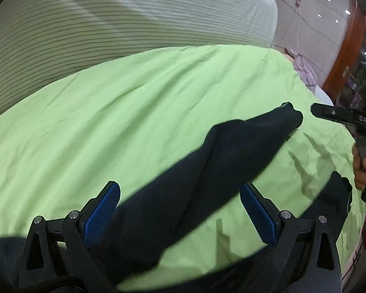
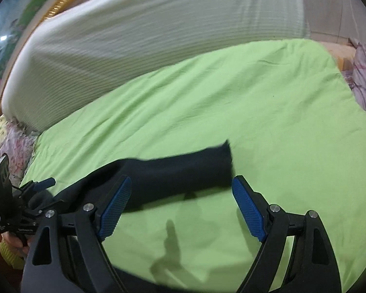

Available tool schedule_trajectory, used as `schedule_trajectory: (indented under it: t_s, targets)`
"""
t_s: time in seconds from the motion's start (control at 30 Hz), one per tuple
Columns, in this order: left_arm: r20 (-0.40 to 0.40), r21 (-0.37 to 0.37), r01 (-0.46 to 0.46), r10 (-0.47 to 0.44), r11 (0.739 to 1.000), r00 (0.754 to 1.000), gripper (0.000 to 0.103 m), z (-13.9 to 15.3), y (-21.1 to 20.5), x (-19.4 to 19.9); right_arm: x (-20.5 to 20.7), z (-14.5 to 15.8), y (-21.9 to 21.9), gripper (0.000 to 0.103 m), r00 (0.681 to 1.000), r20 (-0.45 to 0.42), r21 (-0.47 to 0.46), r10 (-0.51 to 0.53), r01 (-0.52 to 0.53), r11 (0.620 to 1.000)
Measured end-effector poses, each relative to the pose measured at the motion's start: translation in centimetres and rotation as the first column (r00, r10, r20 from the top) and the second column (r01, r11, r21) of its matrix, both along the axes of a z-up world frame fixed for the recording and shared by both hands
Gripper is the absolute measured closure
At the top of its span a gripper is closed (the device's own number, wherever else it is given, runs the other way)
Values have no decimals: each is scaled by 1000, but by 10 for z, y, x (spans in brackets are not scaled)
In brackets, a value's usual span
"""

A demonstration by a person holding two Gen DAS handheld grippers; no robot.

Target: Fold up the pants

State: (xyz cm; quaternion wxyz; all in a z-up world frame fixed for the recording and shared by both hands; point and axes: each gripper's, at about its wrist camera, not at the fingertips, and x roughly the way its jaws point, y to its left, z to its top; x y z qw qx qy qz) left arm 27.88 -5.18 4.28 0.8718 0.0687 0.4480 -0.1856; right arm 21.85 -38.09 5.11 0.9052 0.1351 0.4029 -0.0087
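Left tool (image 1: 180, 196) spread | pants (image 1: 183, 183) | right-wrist view only: gilt frame (image 2: 61, 2)

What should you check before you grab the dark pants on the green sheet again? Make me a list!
1. Left gripper open: ok.
2. Right gripper open: ok.
3. Dark pants lying on the green sheet: ok.
4. Pants flat and smooth: not ok, a leg is bunched and blurred.
5. Waistband position: cannot tell, hidden at the bottom edge.
6. Striped cover away from the pants: ok.
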Motion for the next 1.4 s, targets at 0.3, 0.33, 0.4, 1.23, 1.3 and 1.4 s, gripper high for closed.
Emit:
schedule_trajectory:
  t_s: [0.3,0.33,0.4,1.23,1.3,1.4]
  targets:
    - [-146,11,66,-64,998,987,6,-43,-23,62,46,-23,-30,26,994,-106,9,-37,38,999]
    - [-170,-3,75,-74,997,983,10,-47,-25,66,50,-26,-31,35,992,-119,17,-30,32,999]
    - [-198,-8,83,-82,997,977,18,-55,-30,75,55,-33,-30,56,991,-137,35,-13,18,999]
    - [-116,-195,233,-258,953,959,92,-2,-34,-87,-111,-3,-28,99,991,112,77,67,-76,994]
    - [-101,-200,245,-268,949,958,92,0,-37,-99,-134,-2,-28,99,987,146,81,64,-76,994]
    - [-73,-195,280,-299,940,951,92,2,-49,-122,-158,-1,-31,99,984,173,88,51,-67,994]
